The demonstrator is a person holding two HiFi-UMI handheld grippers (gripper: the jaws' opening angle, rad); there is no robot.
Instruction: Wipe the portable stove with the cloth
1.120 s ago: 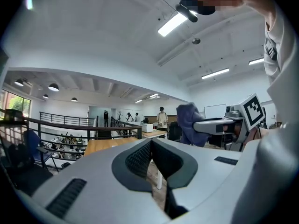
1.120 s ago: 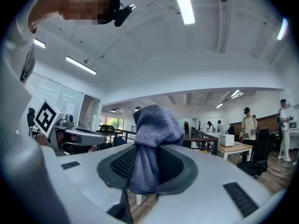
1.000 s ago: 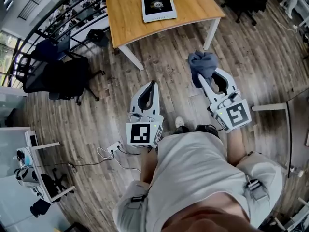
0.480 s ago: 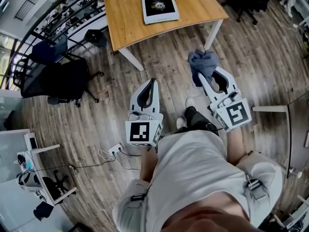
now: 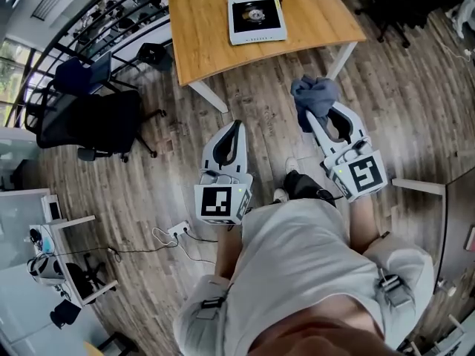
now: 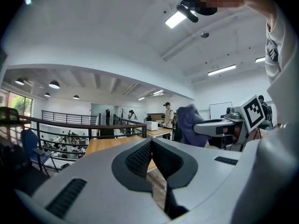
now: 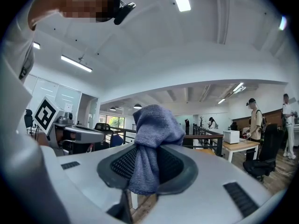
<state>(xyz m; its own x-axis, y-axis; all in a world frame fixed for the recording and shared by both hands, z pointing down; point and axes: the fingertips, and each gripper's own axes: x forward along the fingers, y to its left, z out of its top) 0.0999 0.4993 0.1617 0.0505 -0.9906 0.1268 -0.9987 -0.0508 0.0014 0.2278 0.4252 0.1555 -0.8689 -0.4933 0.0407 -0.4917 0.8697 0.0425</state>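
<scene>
The portable stove [image 5: 257,16] is a flat white unit with a dark round burner, lying on the wooden table [image 5: 200,35] at the top of the head view. My right gripper [image 5: 306,117] is shut on a bunched grey-blue cloth [image 5: 315,97], held over the floor short of the table's near right corner. In the right gripper view the cloth [image 7: 153,139] hangs pinched between the jaws. My left gripper [image 5: 237,127] is shut with nothing in it, level with the right one and left of it. In the left gripper view the table [image 6: 110,145] lies ahead.
Black office chairs [image 5: 89,117] stand at the left, another chair [image 5: 412,2] at the top right. A power strip and cables [image 5: 174,232] lie on the floor by my left side. A white desk edge [image 5: 419,185] is at the right. People stand far off.
The table and stove have shifted slightly right and down in the head view as I step closer. Both grippers keep their hold and posture.
</scene>
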